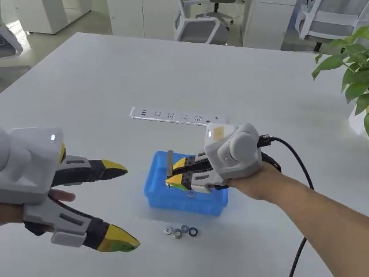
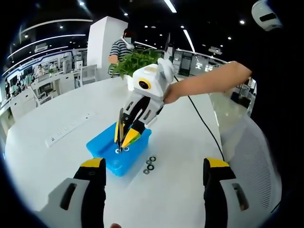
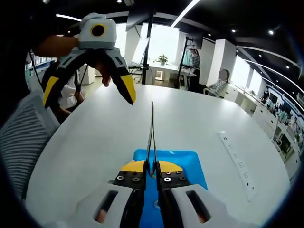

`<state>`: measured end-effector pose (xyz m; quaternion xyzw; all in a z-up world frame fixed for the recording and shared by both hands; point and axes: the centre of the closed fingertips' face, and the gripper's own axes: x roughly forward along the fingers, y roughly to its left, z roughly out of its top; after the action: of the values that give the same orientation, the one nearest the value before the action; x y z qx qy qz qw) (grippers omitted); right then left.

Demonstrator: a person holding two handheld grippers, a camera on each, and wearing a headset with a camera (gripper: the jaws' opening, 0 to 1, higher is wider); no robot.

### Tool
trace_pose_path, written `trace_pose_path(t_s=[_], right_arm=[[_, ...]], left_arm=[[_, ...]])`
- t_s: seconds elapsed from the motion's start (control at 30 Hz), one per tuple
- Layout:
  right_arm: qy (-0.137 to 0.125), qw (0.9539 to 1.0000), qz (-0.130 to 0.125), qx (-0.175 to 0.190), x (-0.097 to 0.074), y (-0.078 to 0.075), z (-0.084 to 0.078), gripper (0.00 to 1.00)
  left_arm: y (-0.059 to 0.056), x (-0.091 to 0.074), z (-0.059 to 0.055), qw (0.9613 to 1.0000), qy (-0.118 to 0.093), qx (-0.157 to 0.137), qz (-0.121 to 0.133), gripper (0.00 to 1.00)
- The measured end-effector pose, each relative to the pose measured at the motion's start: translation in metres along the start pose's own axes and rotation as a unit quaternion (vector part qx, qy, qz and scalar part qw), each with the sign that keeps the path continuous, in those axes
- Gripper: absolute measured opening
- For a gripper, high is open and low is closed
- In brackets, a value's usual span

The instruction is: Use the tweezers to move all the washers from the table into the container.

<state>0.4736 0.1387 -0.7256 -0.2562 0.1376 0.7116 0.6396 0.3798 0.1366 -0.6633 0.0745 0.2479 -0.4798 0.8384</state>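
Note:
Several small metal washers lie in a cluster on the white table, just in front of the blue container. My right gripper hangs over the container, shut on thin metal tweezers. In the left gripper view the tweezers slant down into the container, where a washer lies. My left gripper stands open and holds nothing, to the left of the container.
A white power strip lies behind the container. A black cable trails from the right gripper. A potted plant stands at the table's right edge. Office chairs stand beyond the far edge.

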Motion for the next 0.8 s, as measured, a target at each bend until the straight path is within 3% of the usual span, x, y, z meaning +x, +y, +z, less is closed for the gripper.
trace_pose_path(t_s=[0.13, 0.8], right_arm=[[0.005, 1.0, 0.007, -0.001, 0.005, 0.0, -0.007, 0.09], [0.024, 0.9991, 0.033, 0.014, 0.023, -0.005, -0.035, 0.09]], left_arm=[[0.004, 0.0, 0.005, 0.9999, -0.01, 0.001, 0.01, 0.98], [0.022, 0.011, 0.009, 0.9999, -0.012, -0.002, 0.008, 0.99]])
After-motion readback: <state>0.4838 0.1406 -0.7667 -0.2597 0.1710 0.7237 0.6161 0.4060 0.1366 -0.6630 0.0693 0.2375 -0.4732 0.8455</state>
